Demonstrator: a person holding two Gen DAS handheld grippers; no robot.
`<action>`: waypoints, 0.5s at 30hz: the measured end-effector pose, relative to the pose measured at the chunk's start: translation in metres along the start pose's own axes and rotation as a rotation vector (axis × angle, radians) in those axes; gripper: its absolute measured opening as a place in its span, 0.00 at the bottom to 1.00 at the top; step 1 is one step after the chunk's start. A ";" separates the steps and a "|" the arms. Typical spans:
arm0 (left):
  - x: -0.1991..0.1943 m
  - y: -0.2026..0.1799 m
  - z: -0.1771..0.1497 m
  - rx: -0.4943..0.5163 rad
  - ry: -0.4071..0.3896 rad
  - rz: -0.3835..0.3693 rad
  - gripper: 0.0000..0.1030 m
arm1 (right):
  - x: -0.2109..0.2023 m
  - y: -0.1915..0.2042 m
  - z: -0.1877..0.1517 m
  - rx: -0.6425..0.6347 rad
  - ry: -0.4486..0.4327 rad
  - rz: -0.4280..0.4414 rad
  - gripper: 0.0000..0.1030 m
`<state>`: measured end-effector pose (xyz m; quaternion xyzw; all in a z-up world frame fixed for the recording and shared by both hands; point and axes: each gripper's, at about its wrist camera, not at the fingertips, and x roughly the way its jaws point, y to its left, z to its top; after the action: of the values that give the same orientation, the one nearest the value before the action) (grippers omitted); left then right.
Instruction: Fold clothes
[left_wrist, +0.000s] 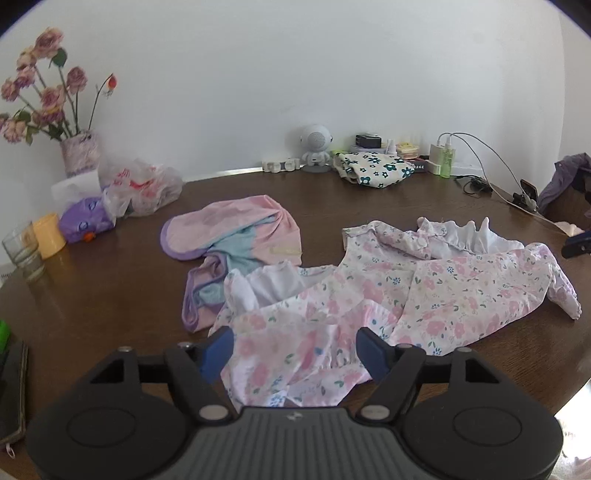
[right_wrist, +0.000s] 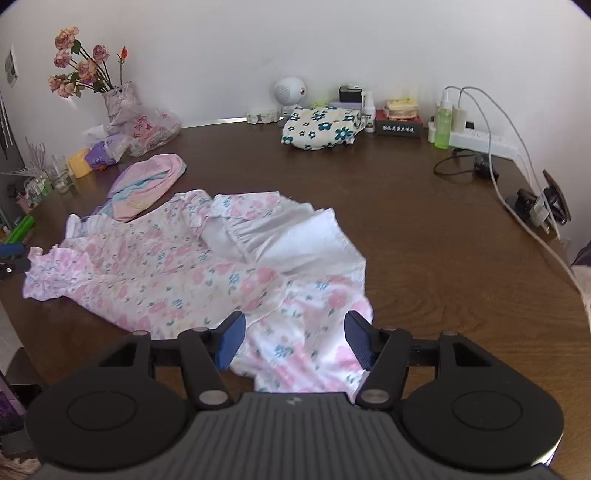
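Observation:
A pink floral garment (left_wrist: 369, 291) with white ruffles lies spread and crumpled on the dark wooden table (left_wrist: 110, 288). My left gripper (left_wrist: 295, 343) hangs open over its near edge, and the cloth lies loose between the blue pads without being pinched. In the right wrist view the same floral garment (right_wrist: 166, 266) stretches to the left, and my right gripper (right_wrist: 295, 328) stands open above its near corner, pads apart from the fabric. A pink garment with purple trim (left_wrist: 229, 229) lies behind it, partly under the floral one. A folded white cloth with teal flowers (right_wrist: 321, 127) rests by the wall.
A vase of roses (left_wrist: 79, 153), a plastic bag (left_wrist: 144, 188), a glass (left_wrist: 24, 251) and a yellow cup (left_wrist: 50, 236) crowd the left side. A power strip (right_wrist: 480, 142), cables, a green bottle (right_wrist: 442, 122) and a clamp stand (right_wrist: 543, 206) line the right edge.

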<state>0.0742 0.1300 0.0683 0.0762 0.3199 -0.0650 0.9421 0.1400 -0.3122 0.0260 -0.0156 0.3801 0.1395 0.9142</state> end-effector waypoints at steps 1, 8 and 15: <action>0.004 -0.003 0.004 0.024 0.008 -0.002 0.74 | 0.008 -0.002 0.005 -0.007 0.010 -0.022 0.61; 0.051 -0.011 0.001 0.086 0.124 0.001 0.77 | 0.054 -0.005 0.028 -0.068 0.093 0.075 0.74; 0.066 0.005 0.004 0.061 0.134 0.001 0.77 | 0.081 0.008 0.041 -0.230 0.212 0.121 0.75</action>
<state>0.1289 0.1291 0.0315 0.1093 0.3803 -0.0690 0.9158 0.2202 -0.2793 -0.0008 -0.1117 0.4562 0.2344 0.8512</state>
